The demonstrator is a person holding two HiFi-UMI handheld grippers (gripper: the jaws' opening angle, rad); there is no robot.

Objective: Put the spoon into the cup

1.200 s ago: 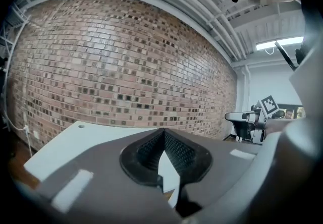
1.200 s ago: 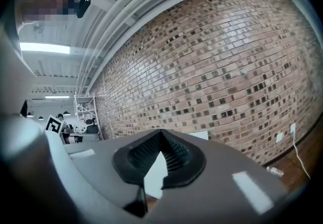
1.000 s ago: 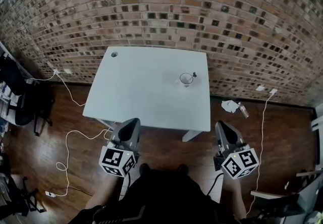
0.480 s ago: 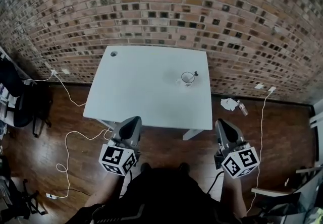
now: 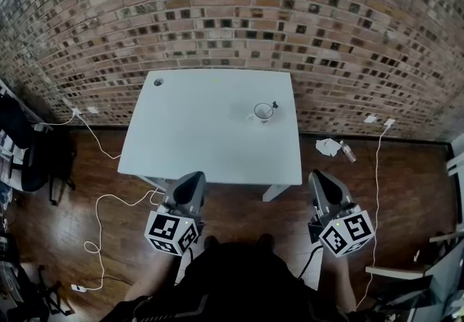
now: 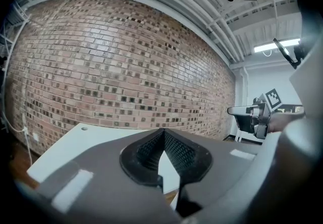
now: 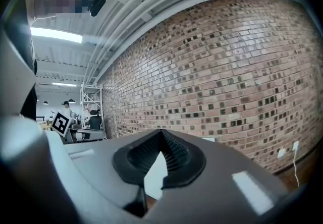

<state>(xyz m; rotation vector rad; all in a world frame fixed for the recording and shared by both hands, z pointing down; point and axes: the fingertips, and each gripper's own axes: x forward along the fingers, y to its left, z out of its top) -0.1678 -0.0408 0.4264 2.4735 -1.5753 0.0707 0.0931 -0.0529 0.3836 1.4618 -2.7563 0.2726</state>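
Nearest, above the wooden floor and just short of the white table: left gripper and right gripper, well apart from each other, each with jaws closed tip to tip on nothing. Farther out, toward the table's far right: the cup, upright, with a small dark piece, seemingly the spoon, at its right rim, too small to tell whether inside or just beside. Beyond, directly behind the table: a brick wall.
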